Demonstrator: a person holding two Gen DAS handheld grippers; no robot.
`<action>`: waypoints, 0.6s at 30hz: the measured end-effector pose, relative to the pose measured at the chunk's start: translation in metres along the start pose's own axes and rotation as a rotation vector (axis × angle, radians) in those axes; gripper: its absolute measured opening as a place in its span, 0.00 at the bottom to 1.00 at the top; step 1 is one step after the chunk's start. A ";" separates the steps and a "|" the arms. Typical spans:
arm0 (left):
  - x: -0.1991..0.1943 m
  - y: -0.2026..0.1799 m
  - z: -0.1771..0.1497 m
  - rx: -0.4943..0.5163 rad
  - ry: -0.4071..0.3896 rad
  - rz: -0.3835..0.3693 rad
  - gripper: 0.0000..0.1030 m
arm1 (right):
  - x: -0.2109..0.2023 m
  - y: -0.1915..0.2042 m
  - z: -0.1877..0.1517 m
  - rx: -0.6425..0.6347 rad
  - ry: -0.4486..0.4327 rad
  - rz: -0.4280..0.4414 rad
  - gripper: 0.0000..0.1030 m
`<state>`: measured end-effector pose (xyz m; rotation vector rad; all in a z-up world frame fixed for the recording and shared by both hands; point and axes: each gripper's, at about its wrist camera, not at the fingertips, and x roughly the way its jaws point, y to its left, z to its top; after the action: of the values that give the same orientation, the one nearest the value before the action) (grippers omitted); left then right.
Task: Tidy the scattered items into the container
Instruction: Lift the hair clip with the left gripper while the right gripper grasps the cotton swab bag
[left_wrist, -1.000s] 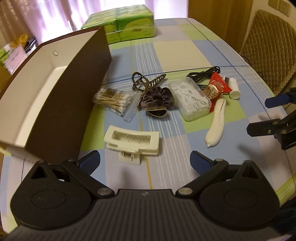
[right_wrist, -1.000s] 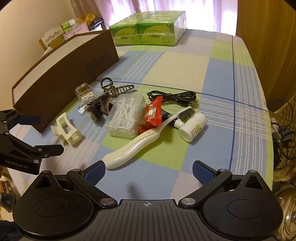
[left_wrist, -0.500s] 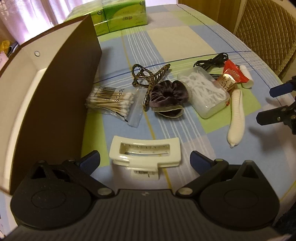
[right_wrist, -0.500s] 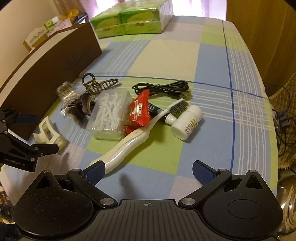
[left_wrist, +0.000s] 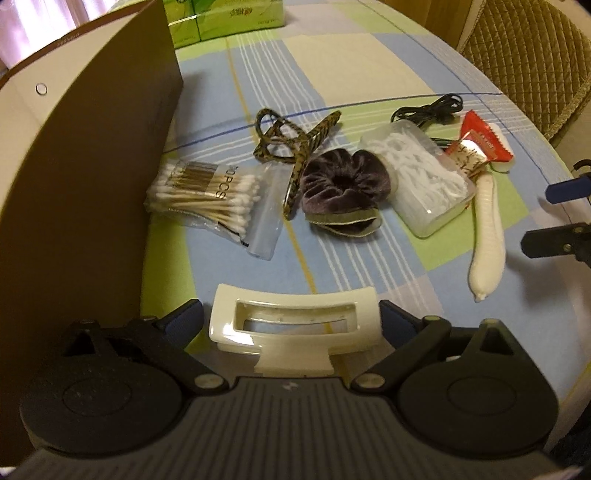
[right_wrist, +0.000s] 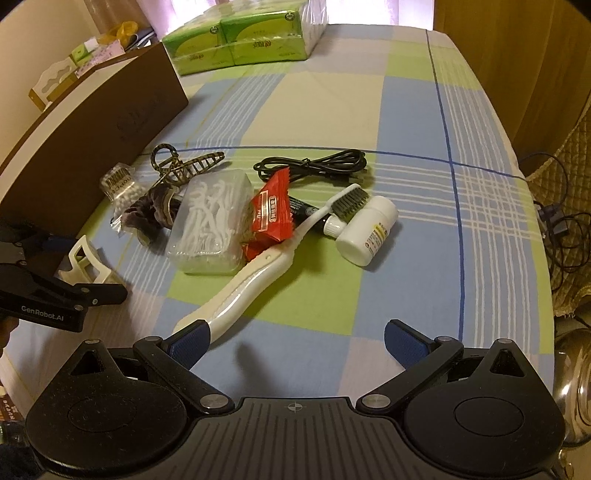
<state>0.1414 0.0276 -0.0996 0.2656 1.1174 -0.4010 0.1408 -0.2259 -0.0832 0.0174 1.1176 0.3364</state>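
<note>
A cream hair claw clip (left_wrist: 295, 325) lies on the checked tablecloth between the fingers of my left gripper (left_wrist: 291, 319). Its jaws are closing, and the blue pads stand right at the clip's two ends without clearly pressing. The brown box (left_wrist: 74, 184) with a cream inside stands just to the left. From the right wrist view the left gripper (right_wrist: 92, 267) straddles the same clip (right_wrist: 83, 258) beside the box (right_wrist: 92, 110). My right gripper (right_wrist: 295, 339) is open and holds nothing; the white toothbrush (right_wrist: 258, 273) ends by its left finger.
Beyond the clip lie a cotton swab bag (left_wrist: 210, 195), a tortoiseshell claw clip (left_wrist: 291, 144), a dark scrunchie (left_wrist: 343, 184), a floss pick box (left_wrist: 424, 184), a red packet (right_wrist: 271, 210), a black cable (right_wrist: 314, 166) and a white bottle (right_wrist: 369, 232). Green tissue packs (right_wrist: 243, 37) sit at the back.
My left gripper came forward and down over the cream clip, which now sits between its fingers. The right gripper's view drew slightly nearer the toothbrush handle.
</note>
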 end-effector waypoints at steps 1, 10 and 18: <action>0.000 0.001 0.000 -0.003 -0.003 -0.003 0.92 | -0.001 0.000 -0.001 -0.002 -0.001 0.001 1.00; -0.009 -0.006 -0.010 0.003 -0.029 0.007 0.82 | -0.012 0.007 -0.004 -0.048 -0.038 0.019 1.00; -0.036 -0.012 -0.032 -0.035 -0.053 0.041 0.82 | -0.019 0.027 -0.008 -0.108 -0.061 0.064 1.00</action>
<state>0.0966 0.0364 -0.0802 0.2450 1.0643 -0.3498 0.1197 -0.2065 -0.0652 -0.0323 1.0389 0.4501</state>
